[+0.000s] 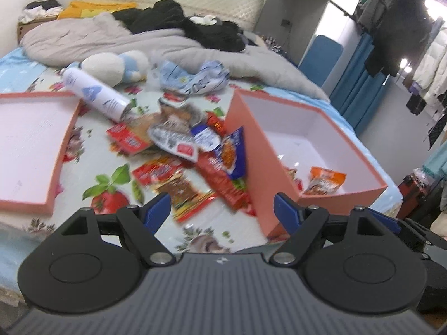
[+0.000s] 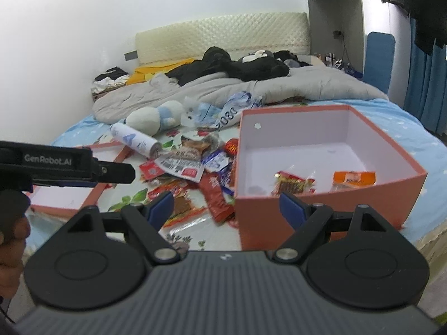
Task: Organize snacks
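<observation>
Bedroom: bed (image 2: 405,128) with floral sheet, grey duvet (image 1: 117,42), plush toy (image 1: 111,67). Snack packets (image 1: 184,150) piled on the sheet between pink box (image 2: 329,201) and its lid (image 1: 33,150); two packets lie inside the box. Left hand-held gripper (image 1: 222,209) and right hand-held gripper (image 2: 225,206) angle downward, jaws wide, empty.

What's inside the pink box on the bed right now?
Inside the pink box lie two packets: a red-and-gold snack packet and an orange packet, apart on the white floor. The near wall hides the floor's front strip, so anything there can't be seen.
</observation>
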Action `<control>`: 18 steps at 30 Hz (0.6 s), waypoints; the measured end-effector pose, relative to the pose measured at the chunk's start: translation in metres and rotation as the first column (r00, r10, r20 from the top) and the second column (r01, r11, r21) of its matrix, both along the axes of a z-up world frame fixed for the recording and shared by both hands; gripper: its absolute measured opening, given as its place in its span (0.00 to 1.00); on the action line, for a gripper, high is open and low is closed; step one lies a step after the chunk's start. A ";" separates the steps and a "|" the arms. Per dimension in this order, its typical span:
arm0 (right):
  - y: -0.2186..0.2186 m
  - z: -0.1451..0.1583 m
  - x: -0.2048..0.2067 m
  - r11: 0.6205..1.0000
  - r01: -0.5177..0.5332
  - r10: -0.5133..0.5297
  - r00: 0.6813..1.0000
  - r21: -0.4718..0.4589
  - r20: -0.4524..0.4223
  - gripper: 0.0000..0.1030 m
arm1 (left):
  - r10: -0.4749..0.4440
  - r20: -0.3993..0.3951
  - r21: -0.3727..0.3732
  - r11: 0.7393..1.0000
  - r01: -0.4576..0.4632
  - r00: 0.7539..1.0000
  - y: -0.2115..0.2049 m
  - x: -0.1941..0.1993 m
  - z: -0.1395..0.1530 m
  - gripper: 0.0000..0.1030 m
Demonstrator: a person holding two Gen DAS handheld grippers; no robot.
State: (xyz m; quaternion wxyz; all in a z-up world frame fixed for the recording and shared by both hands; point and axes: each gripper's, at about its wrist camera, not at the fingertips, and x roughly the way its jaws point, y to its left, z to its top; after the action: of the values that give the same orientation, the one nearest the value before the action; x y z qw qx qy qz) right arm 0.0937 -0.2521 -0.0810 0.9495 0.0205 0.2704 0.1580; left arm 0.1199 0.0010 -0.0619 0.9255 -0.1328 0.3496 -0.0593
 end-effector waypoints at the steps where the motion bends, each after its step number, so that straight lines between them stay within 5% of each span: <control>1: 0.003 -0.003 -0.001 1.000 -0.005 0.005 1.000 -0.001 -0.006 0.81 | 0.008 -0.010 0.001 1.000 -0.008 1.000 0.003 0.000 -0.004 0.81; 18: 0.057 -0.039 0.007 0.992 -0.088 0.090 0.996 -0.092 0.021 0.69 | 0.052 -0.097 0.035 0.998 -0.049 0.994 0.038 0.056 -0.051 0.81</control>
State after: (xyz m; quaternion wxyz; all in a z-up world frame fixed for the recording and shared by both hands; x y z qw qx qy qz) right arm 0.1006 -0.1952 -0.1199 0.9448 -0.0370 0.2659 0.1881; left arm 0.1760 0.0394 -0.1133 0.9106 -0.1292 0.3919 -0.0235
